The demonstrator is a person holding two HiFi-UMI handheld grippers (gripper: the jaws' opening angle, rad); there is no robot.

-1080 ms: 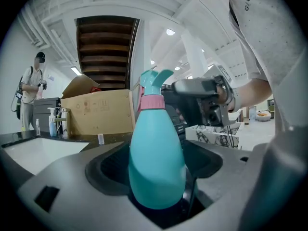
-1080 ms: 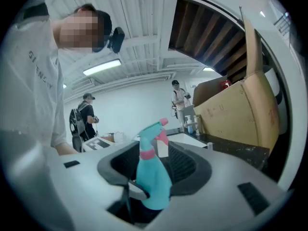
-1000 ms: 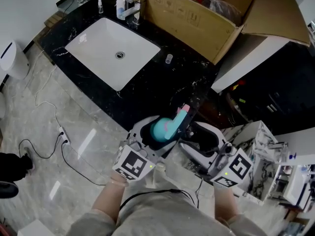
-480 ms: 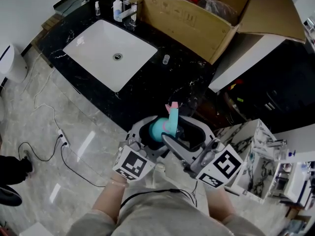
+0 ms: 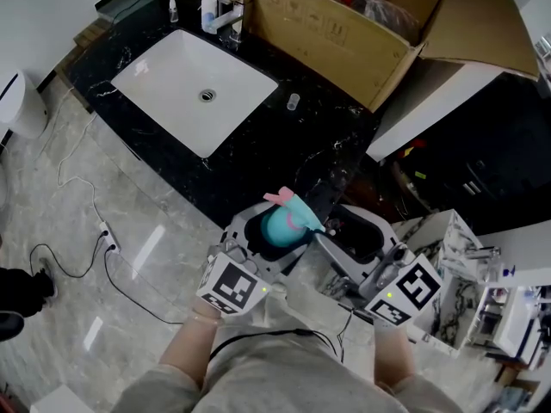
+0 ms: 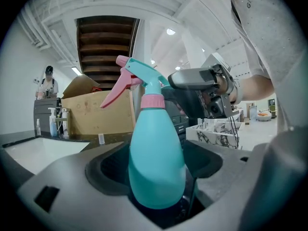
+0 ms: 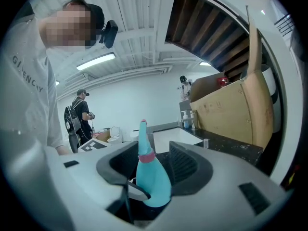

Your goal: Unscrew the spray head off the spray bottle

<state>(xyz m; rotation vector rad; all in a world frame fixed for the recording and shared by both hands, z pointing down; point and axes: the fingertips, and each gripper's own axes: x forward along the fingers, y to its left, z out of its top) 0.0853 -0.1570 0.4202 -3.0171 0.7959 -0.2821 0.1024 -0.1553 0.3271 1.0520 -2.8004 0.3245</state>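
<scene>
Black marble counter (image 5: 284, 157) beyond jaws | left gripper (image 5: 271, 237) clamps teal spray bottle (image 6: 156, 158) upright | right gripper (image 5: 349, 237) jaws apart, just been closing, spray head (image 6: 139, 78) in gap, untouched | risk: pads catch trigger (image 6: 115, 88), slip.

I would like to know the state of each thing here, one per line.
spray bottle: upright in the left gripper
spray head: on the bottle, not removed
left gripper: shut on the spray bottle
right gripper: open, jaws just closing further, bottle between them, pads not pressing
cardboard box: flaps open
</scene>
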